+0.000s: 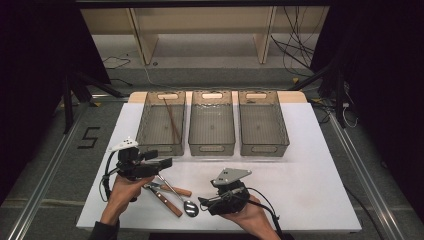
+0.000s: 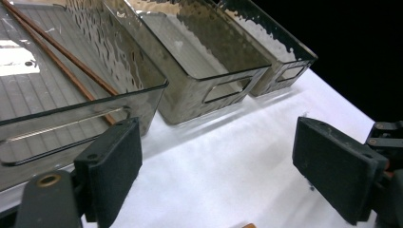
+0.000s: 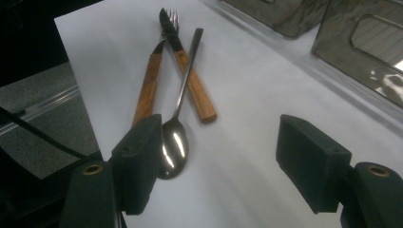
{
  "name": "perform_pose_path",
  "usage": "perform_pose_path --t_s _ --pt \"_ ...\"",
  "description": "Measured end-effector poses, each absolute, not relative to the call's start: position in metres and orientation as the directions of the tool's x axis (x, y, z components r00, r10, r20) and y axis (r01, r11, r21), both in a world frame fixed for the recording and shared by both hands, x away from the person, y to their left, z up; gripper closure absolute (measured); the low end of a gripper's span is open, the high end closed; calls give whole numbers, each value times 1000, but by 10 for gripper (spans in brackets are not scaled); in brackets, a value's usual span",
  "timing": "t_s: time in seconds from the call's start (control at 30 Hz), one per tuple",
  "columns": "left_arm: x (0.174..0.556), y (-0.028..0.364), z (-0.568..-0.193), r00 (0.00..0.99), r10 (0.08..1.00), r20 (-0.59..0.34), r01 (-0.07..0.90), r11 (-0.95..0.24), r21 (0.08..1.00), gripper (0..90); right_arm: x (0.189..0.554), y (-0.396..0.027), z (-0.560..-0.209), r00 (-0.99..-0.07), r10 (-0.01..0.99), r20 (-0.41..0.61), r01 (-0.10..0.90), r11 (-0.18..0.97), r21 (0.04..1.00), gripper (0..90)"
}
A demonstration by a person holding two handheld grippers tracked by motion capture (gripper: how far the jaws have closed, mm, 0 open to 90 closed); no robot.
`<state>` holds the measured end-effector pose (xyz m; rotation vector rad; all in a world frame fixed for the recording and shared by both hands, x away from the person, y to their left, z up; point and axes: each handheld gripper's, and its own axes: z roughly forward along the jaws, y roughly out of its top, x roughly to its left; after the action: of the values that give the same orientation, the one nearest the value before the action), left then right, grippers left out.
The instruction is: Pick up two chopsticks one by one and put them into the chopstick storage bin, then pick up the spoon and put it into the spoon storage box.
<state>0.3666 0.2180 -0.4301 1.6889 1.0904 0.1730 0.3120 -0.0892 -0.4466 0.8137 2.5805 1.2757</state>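
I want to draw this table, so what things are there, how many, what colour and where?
Bins: three, clear grey, in a row at the far side of the table.
Chopsticks: a pair, brown, in the left bin.
Spoon: one, silver, on the near side of the table, bowl by the right gripper.
Fork: one, wooden handle, beside the spoon.
Knife: one, wooden handle, crossing under the spoon.
Table: one, white top.
Shelf: one, pale wood, behind the table.
Left gripper: black, open, near the left bin.
Right gripper: black, open, by the spoon.
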Motion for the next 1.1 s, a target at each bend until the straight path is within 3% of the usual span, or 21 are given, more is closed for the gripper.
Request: perform_pose_path --t_s 1.1 --pt "340 225 -444 607 734 -305 497 -51 866 165 315 -45 -468 -866 484 128 418 559 716 382"
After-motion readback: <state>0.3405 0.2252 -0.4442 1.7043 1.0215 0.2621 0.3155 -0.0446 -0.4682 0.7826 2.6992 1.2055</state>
